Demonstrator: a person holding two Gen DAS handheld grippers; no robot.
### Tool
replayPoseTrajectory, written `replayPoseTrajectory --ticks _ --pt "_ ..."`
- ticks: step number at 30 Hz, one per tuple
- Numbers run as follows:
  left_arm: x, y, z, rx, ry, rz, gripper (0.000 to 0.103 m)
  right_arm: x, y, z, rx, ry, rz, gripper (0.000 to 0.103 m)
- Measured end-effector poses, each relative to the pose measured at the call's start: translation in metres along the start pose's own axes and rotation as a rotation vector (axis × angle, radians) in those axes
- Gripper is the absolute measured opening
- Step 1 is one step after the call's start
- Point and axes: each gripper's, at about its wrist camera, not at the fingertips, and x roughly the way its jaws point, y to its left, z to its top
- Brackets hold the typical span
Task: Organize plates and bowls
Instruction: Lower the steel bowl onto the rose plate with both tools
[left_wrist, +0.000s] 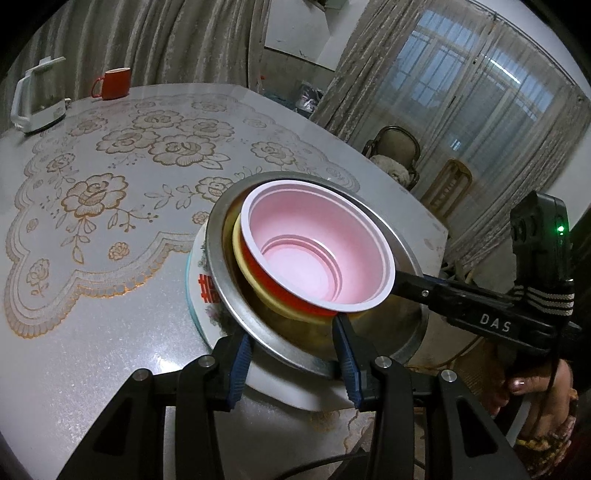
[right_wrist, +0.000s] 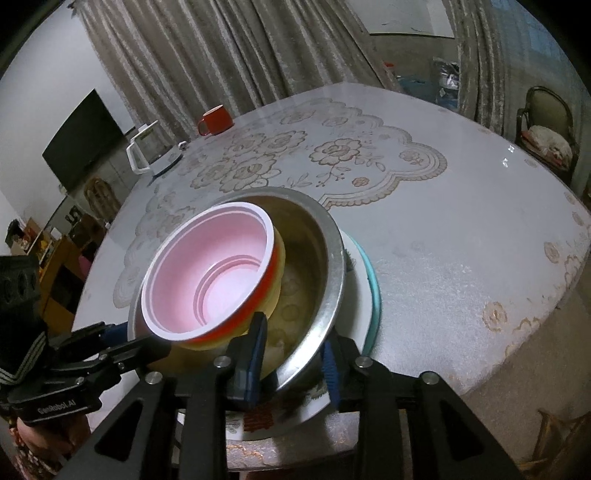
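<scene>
A red bowl with a pink inside (left_wrist: 314, 251) (right_wrist: 214, 273) sits nested in a yellow bowl (left_wrist: 255, 280) (right_wrist: 279, 280), inside a steel basin (left_wrist: 218, 258) (right_wrist: 328, 266). The basin stands on a white plate with a teal rim (left_wrist: 195, 295) (right_wrist: 371, 295). My left gripper (left_wrist: 293, 354) is open, its fingers straddling the basin's near rim. My right gripper (right_wrist: 293, 362) is open too, one finger inside the basin and one outside its rim; it also shows in the left wrist view (left_wrist: 413, 282).
A red mug (left_wrist: 112, 83) (right_wrist: 216, 120) and a white kettle (left_wrist: 35, 98) (right_wrist: 147, 151) stand at the far side of the table (left_wrist: 92, 332) (right_wrist: 461, 240). Chairs (left_wrist: 397, 155) (right_wrist: 546, 125) stand beyond its edge.
</scene>
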Motion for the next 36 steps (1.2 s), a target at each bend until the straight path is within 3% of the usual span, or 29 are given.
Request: replayPoseTrajectory --ticks 21,36 --pt "-0.018 -0.005 -0.013 0.002 -0.039 -0.007 0.044 -0.019 0.008 -0.014 -0.026 -0.020 -0.050 0.031" --pt "-0.020 -0.010 -0.017 -0.003 -0.038 -0.010 0.044 -0.024 0.009 -0.021 -0.002 -0.044 -0.033 0.027"
